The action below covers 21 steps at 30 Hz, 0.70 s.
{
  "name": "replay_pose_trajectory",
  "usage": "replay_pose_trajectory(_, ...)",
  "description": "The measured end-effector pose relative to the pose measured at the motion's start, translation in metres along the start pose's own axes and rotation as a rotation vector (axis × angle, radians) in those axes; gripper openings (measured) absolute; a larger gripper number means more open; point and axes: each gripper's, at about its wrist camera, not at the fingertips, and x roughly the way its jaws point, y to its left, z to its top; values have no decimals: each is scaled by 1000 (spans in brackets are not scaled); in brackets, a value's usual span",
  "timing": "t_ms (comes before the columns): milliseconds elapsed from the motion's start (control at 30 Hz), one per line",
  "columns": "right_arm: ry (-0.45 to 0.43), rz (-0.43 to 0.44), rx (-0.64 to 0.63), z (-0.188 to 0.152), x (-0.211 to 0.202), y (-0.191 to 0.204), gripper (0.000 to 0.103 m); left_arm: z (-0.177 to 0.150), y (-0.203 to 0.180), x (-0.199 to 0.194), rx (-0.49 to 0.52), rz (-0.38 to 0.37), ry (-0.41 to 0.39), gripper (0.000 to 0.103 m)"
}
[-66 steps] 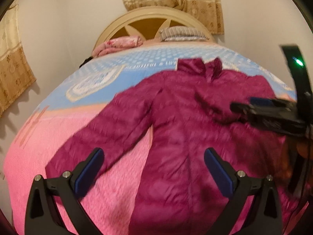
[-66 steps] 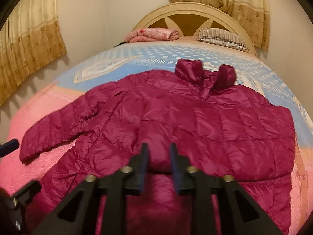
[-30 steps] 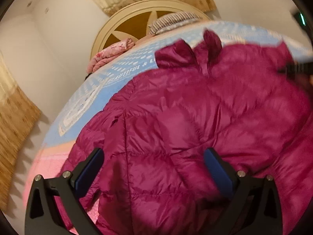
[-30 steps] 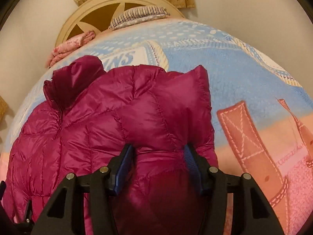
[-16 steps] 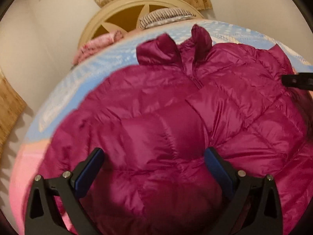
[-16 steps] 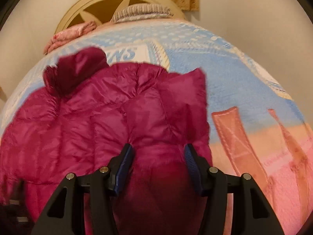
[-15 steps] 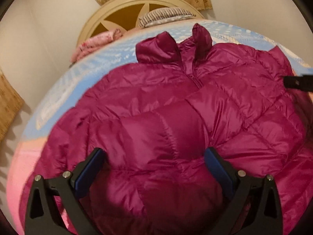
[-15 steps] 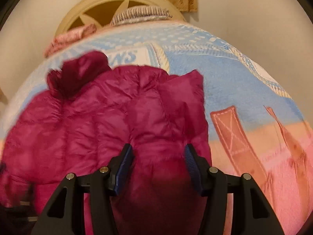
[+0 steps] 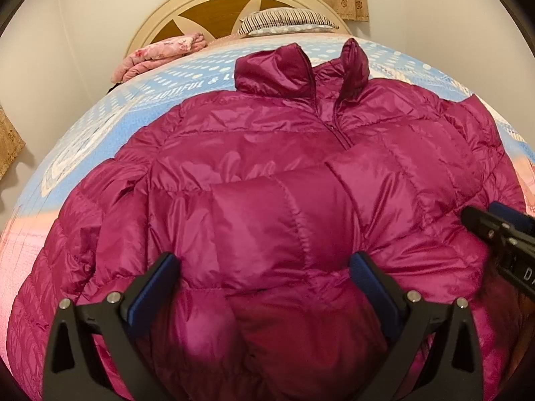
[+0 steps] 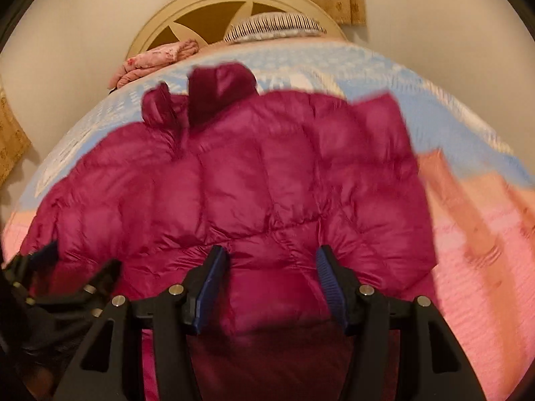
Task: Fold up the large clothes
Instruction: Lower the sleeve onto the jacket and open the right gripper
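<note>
Jacket (image 9: 267, 173): magenta, quilted, glossy; collar upright, zip partly open; spread on the bed (image 9: 100, 127), sleeves folded inward.
Left gripper (image 9: 264, 287): jaws wide apart, a puffed fold bulging between the pads; grip cannot be told.
Right gripper (image 10: 272, 280): jaws half-spread, clamped on a bunched fold at the jacket's right edge.

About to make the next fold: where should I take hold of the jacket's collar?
Take the jacket by one standing collar flap, coming from above. The flaps stand up off the bedspread, thin enough for tongs to pinch; the puffy body below is bulkier.
</note>
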Motion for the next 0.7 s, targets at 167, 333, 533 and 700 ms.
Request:
replay_pose_trajectory(167,10,-41,-40,-1,6,8,60,1,1,0,5,6,-2,103)
replay_pose_trajectory(333,16,-102,-97,-3,8,19,64,1,2,0,6,6,1,103)
replay_pose_trajectory(533,12,-99,-94,-4,8,17,64,1,6,2,-9,-24,24,103)
replay_pose_trajectory(700,10,-110,-101,-5,8,18,64,1,7,1,-1,-44,43,103)
